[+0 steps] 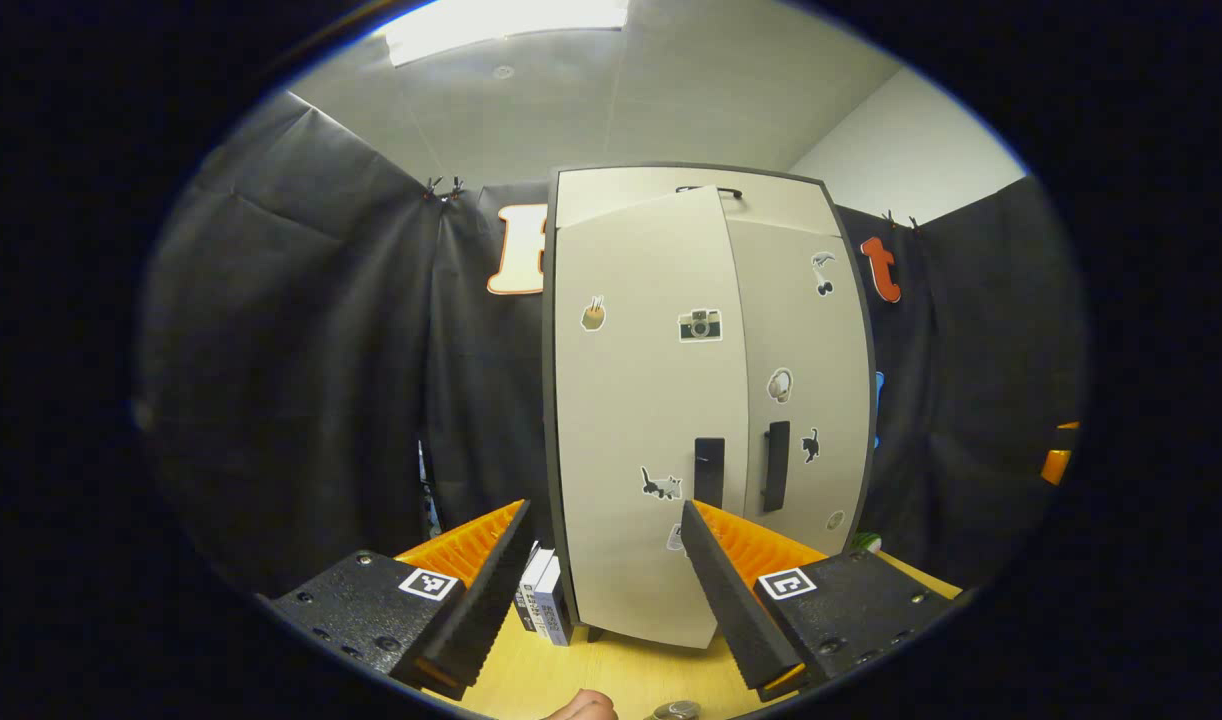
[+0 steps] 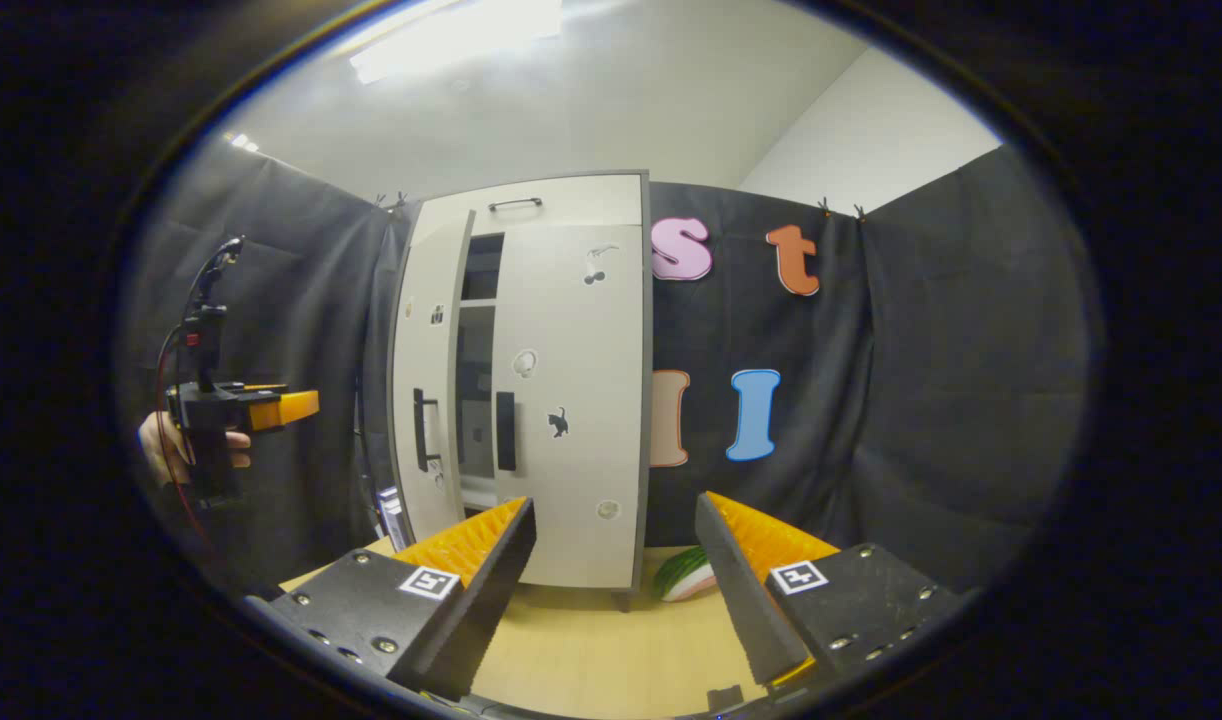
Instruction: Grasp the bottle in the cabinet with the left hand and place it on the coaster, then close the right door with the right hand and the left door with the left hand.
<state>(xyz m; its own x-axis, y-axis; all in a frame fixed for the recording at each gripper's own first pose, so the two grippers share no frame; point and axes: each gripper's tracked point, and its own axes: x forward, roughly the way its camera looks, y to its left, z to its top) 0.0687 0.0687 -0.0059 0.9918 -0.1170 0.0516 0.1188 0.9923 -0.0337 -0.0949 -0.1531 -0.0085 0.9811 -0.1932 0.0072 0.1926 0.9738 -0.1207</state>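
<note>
The left door is what needs doing now, by my reading: it hangs ajar while the right door looks flush with the cabinet front. The left gripper is spread wide and empty, squared up close in front of that door; the right gripper hovers open and empty too. Push flat on the panel near its handle (not on the edge), so it swings shut without rebounding. A book stands at the cabinet's foot. Bottle and coaster I cannot make out; a rounded thing at the table edge is cut off.
</note>
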